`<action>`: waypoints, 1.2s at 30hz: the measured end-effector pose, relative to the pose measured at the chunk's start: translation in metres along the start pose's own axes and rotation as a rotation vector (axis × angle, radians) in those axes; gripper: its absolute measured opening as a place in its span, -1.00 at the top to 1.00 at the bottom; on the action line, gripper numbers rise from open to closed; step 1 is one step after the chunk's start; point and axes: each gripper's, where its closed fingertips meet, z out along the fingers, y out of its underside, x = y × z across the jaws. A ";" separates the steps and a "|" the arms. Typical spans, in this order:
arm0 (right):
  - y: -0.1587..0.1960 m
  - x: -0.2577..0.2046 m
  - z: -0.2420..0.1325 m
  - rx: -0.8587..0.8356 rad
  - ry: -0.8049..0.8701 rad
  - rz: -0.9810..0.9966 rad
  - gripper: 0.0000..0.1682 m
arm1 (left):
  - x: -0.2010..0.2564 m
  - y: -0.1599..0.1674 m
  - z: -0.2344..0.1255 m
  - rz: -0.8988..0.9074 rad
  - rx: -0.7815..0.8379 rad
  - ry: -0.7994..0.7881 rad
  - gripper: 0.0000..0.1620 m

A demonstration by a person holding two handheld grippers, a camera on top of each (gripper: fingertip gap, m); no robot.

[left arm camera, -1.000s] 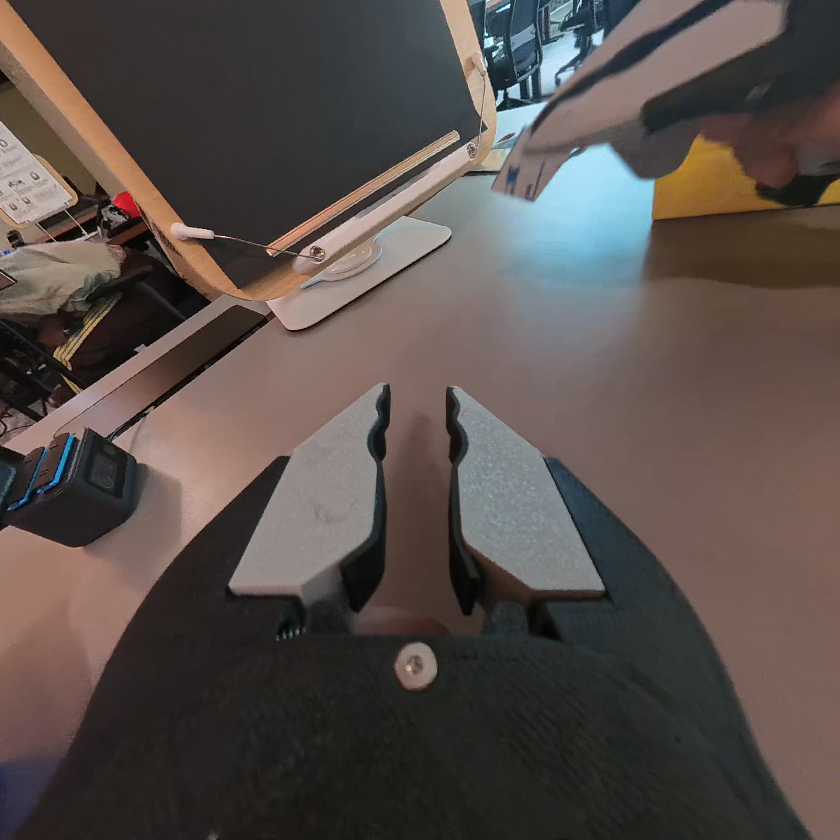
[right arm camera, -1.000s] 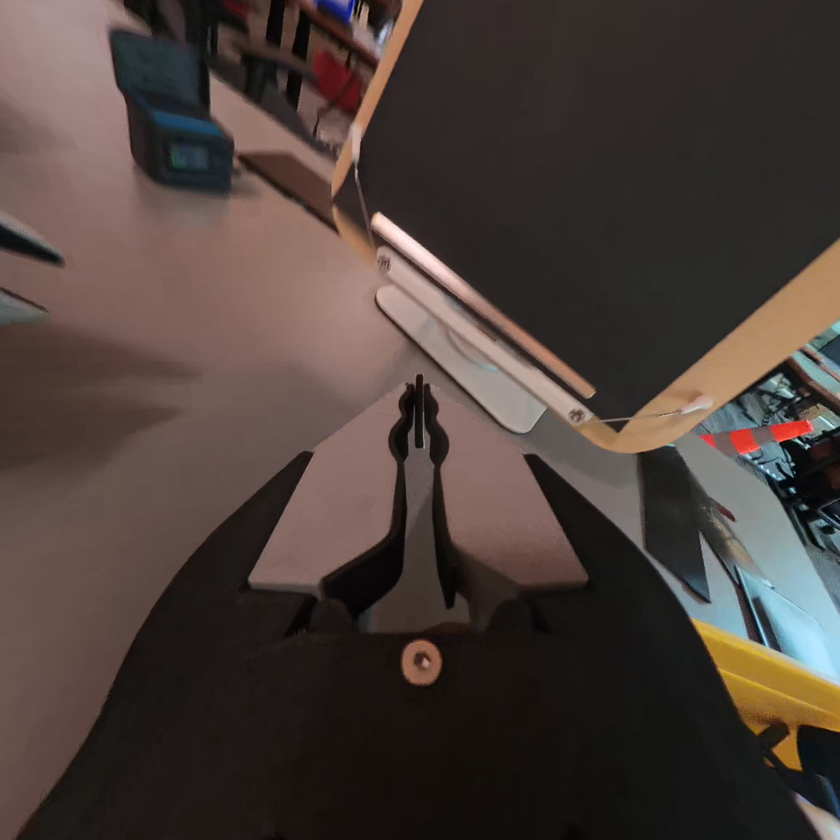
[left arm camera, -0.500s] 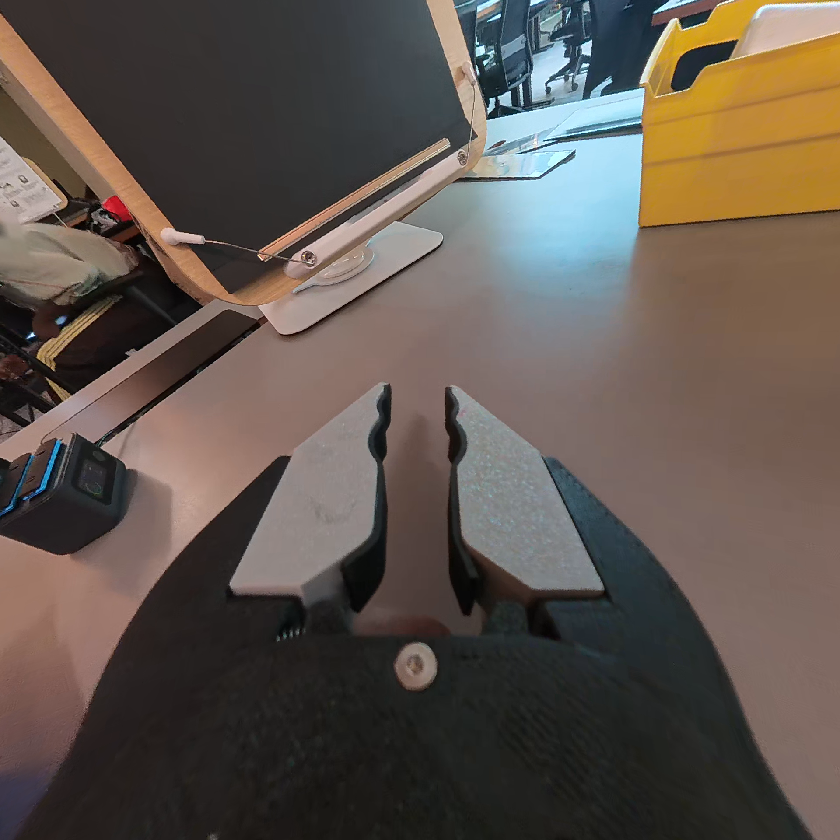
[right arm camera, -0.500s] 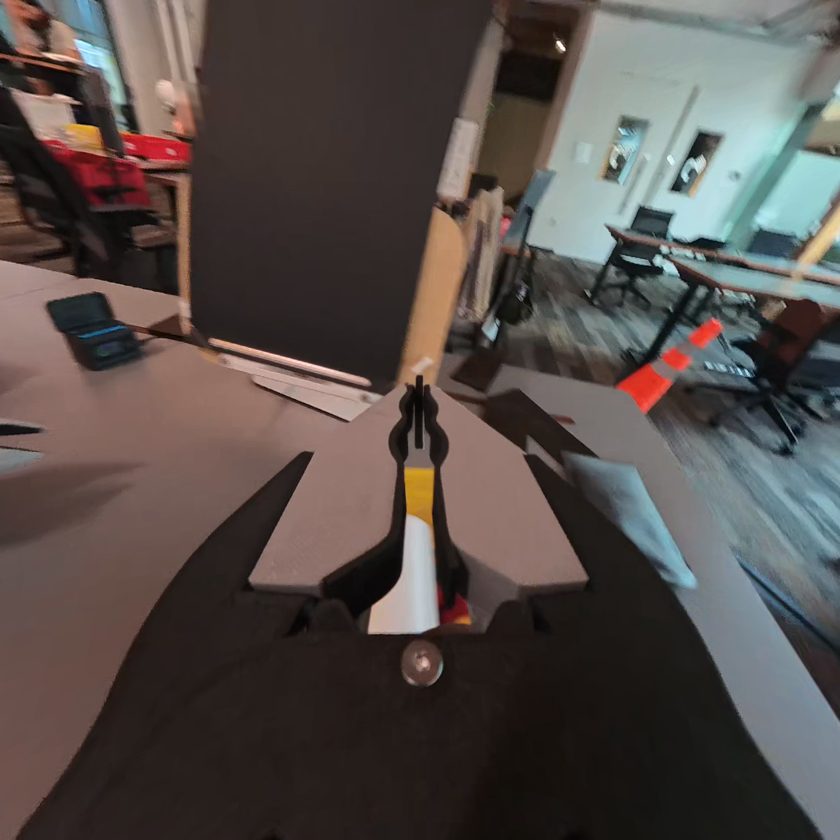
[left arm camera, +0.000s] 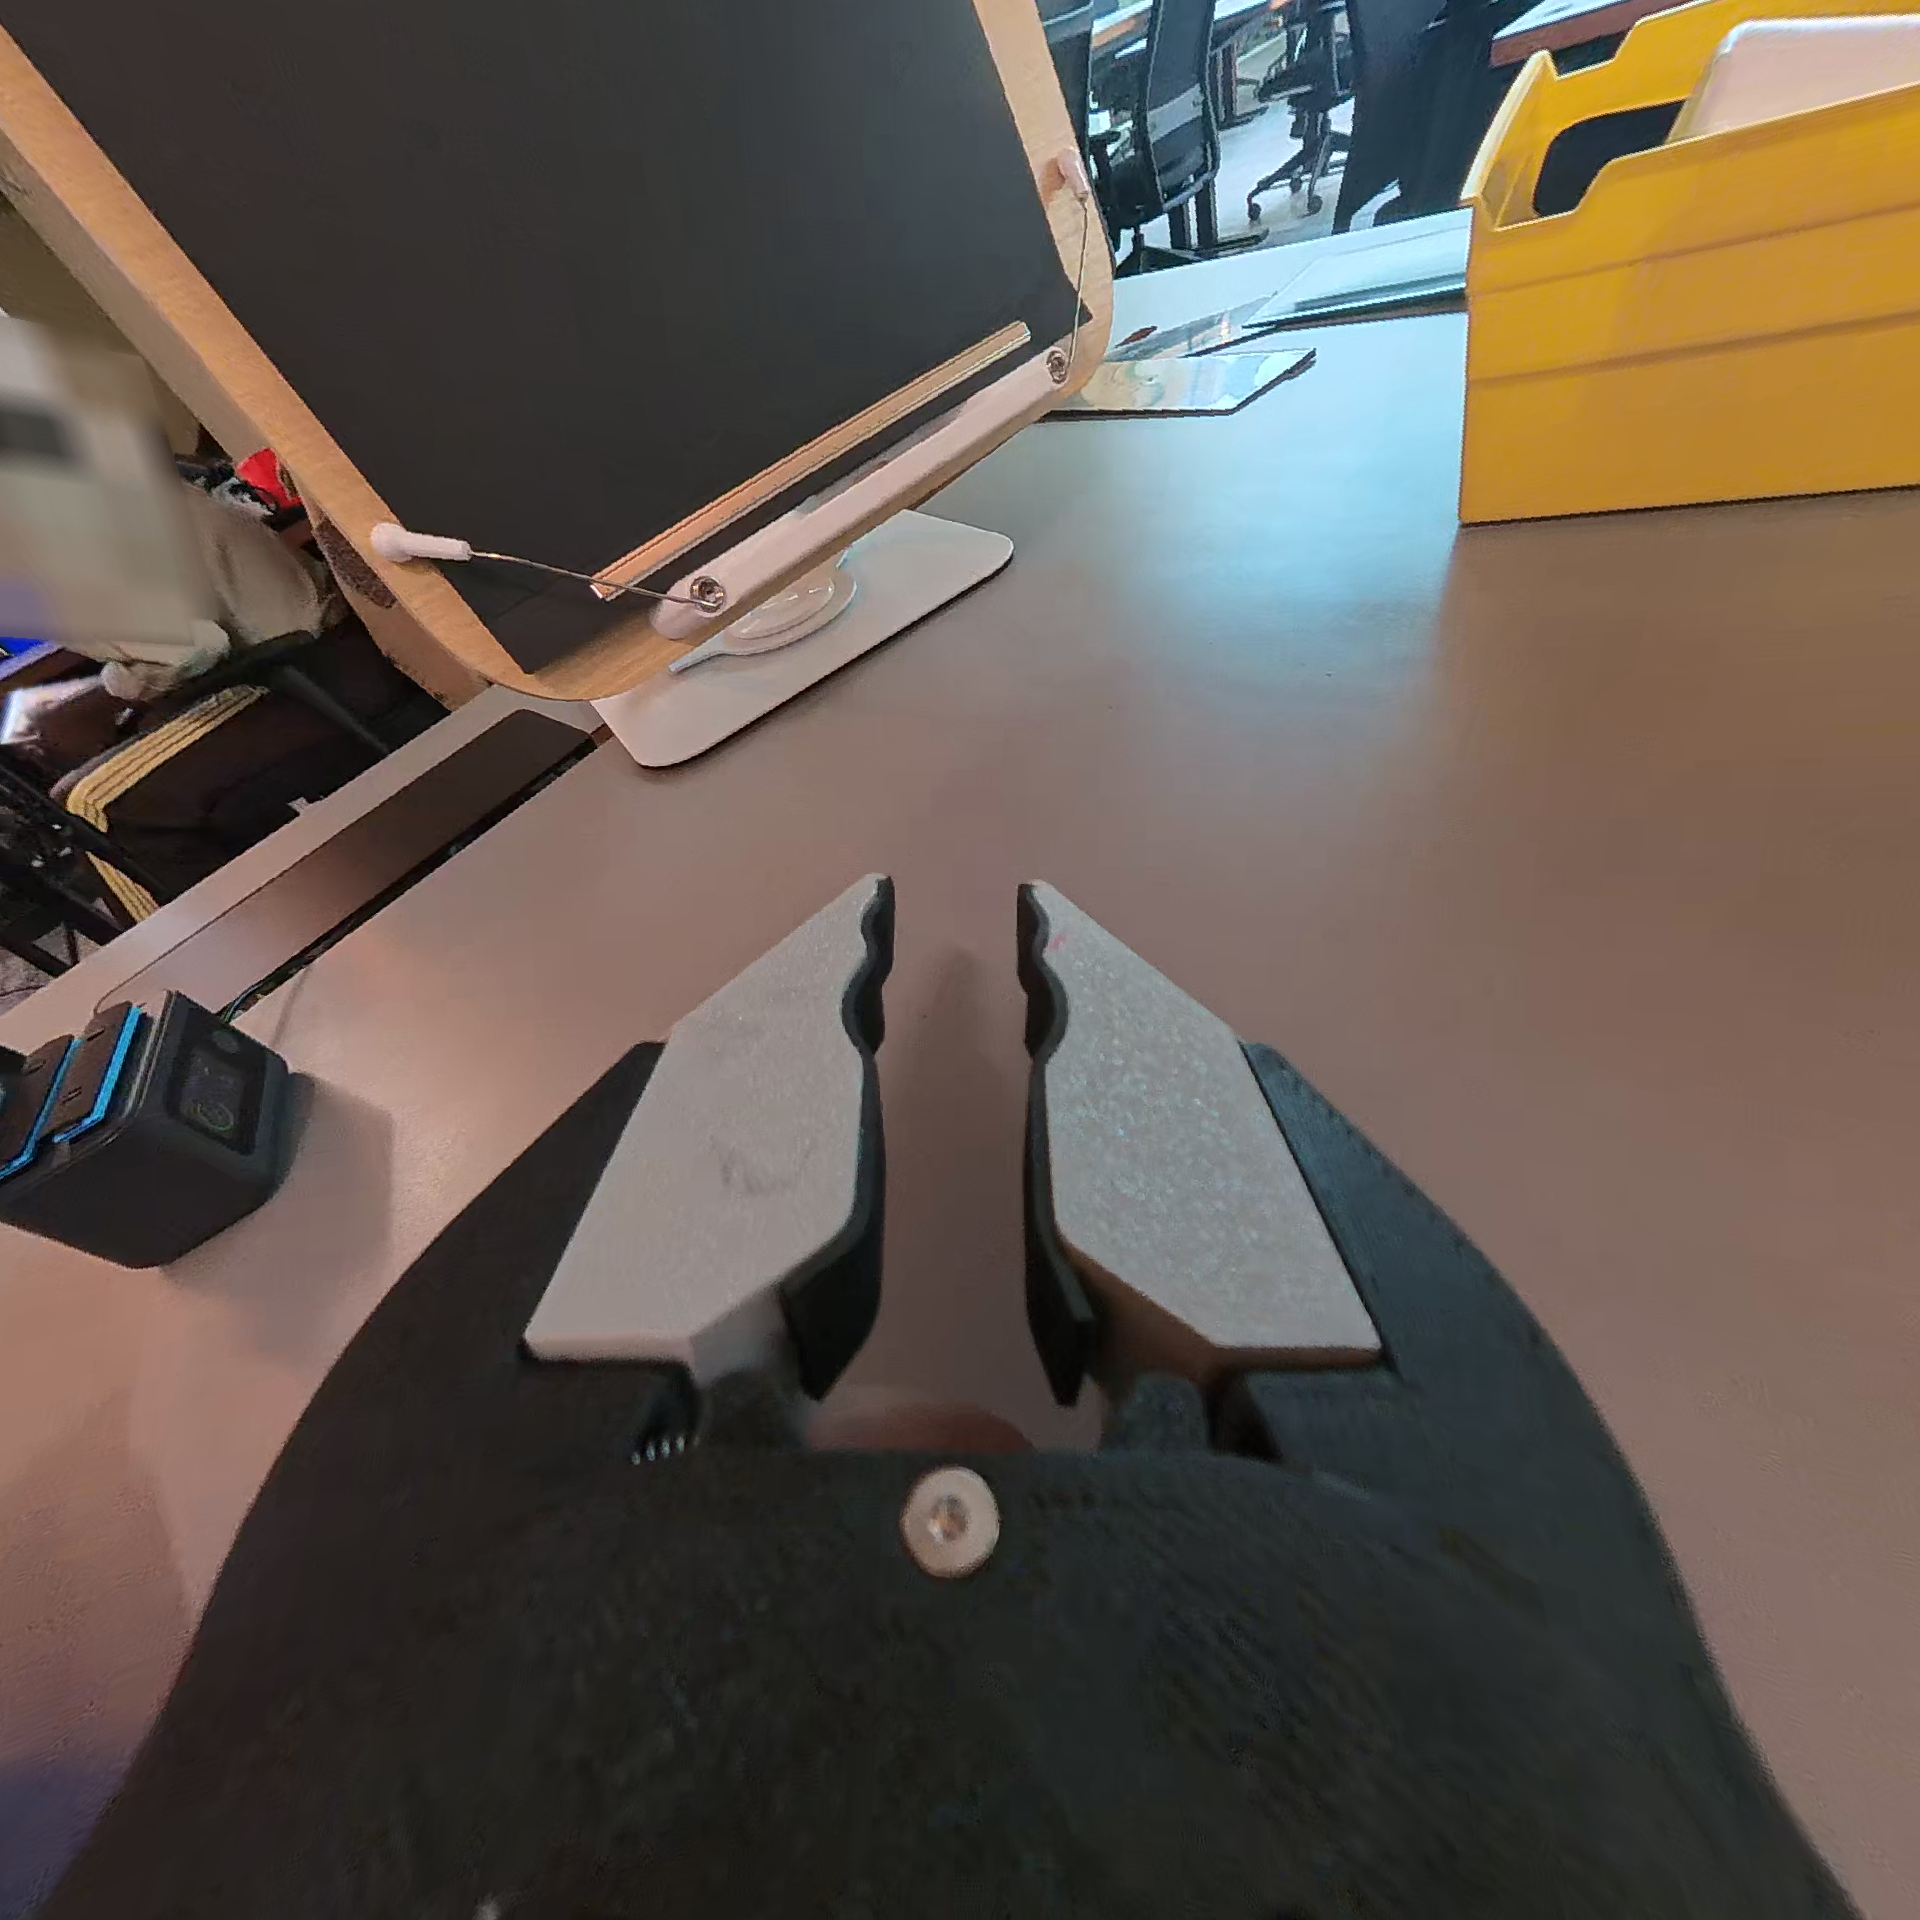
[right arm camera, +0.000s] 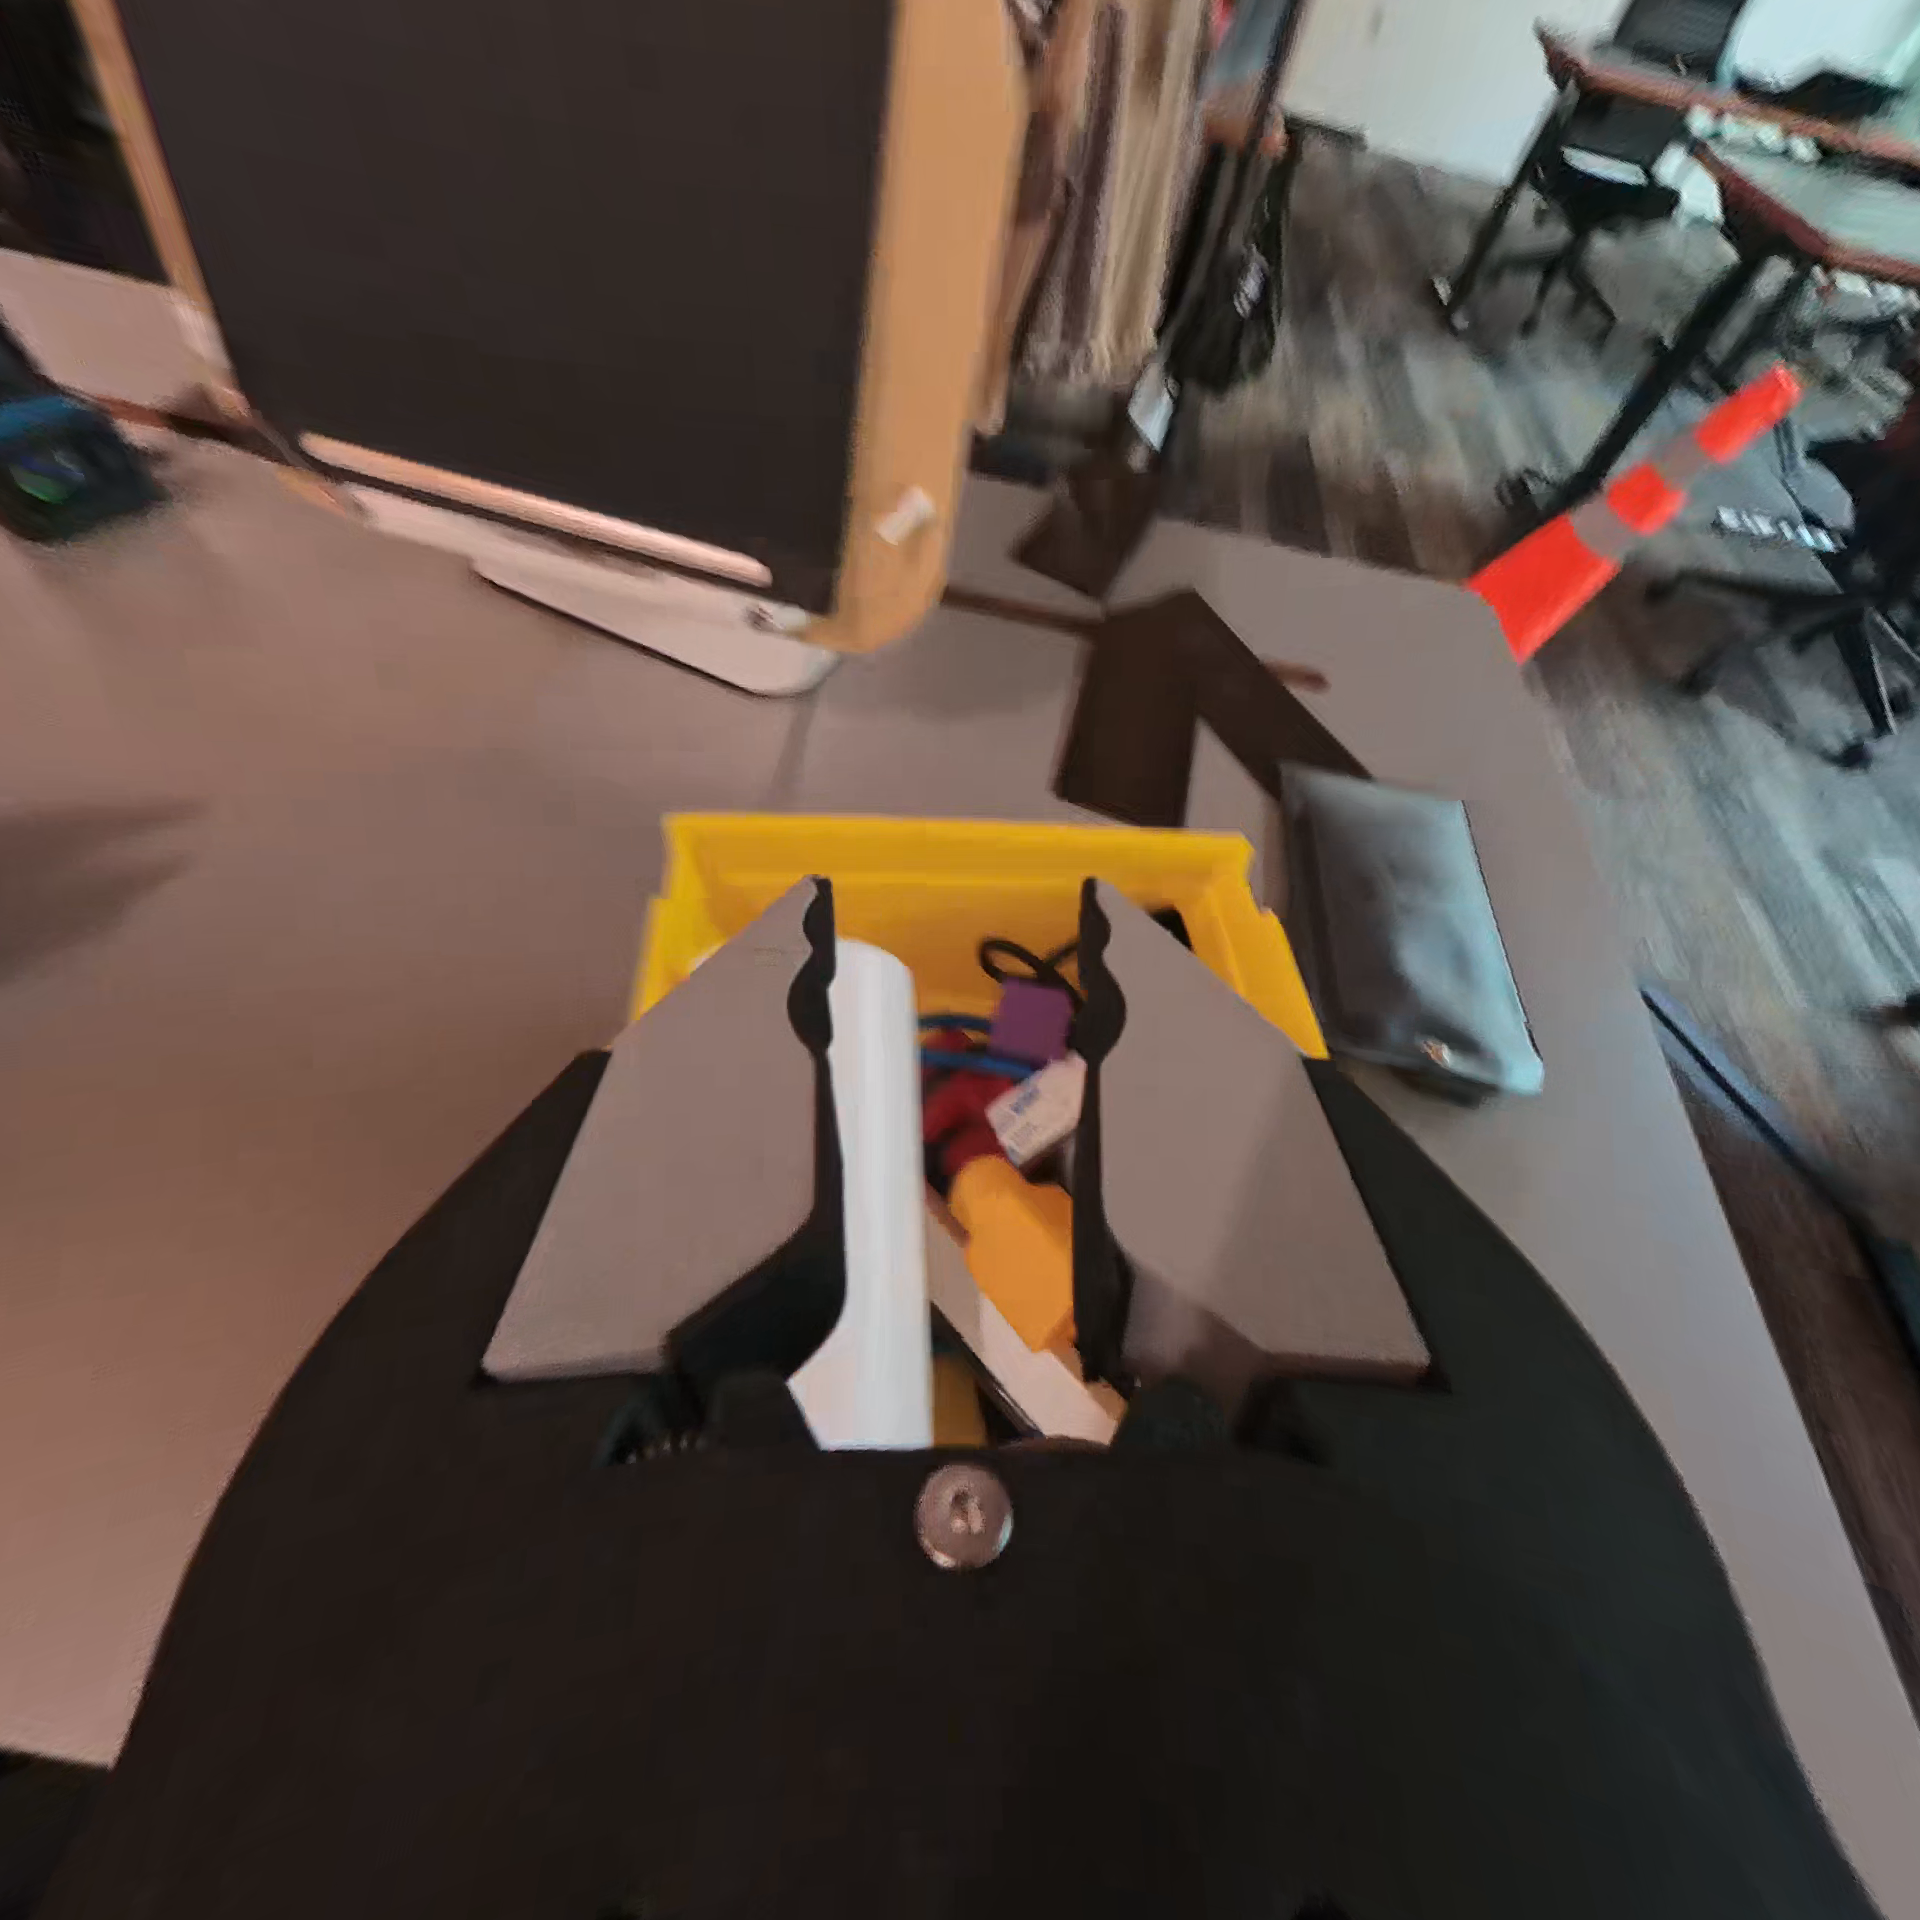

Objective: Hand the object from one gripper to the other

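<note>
The right gripper (right arm camera: 948, 914) had swung over the yellow bin (right arm camera: 956, 868), jaws now apart and empty; the left gripper (left arm camera: 954, 896) waited in the lower frame, parted, holding nothing, so a fresh pick seemed next.

Open-plan office, prob. w/ lab use: rolling chairs (left arm camera: 1174, 125), long desks (right arm camera: 1766, 145), wood floor, yellow parts bin (right arm camera: 966, 883), orange cone (right arm camera: 1621, 509).

No writing can be read in either view. A small white label (right arm camera: 1029, 1110) with blue print lies among the things in the yellow bin (right arm camera: 935, 873), too blurred to read; the small screen of the black device (left arm camera: 213, 1096) on the table shows only a dim mark
</note>
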 end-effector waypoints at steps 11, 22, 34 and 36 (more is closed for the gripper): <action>-0.023 -0.257 0.061 0.140 -0.667 -0.072 0.48 | -0.004 0.002 0.000 0.003 -0.010 -0.018 0.74; 0.054 -0.291 0.150 0.078 -0.553 -0.275 0.57 | -0.010 0.008 0.002 0.019 -0.045 -0.046 0.74; 0.060 -0.292 0.149 0.043 -0.573 -0.247 0.50 | -0.014 0.008 0.000 0.013 -0.043 -0.061 0.74; 0.060 -0.292 0.149 0.043 -0.576 -0.244 0.50 | -0.012 0.009 0.000 0.015 -0.049 -0.058 0.73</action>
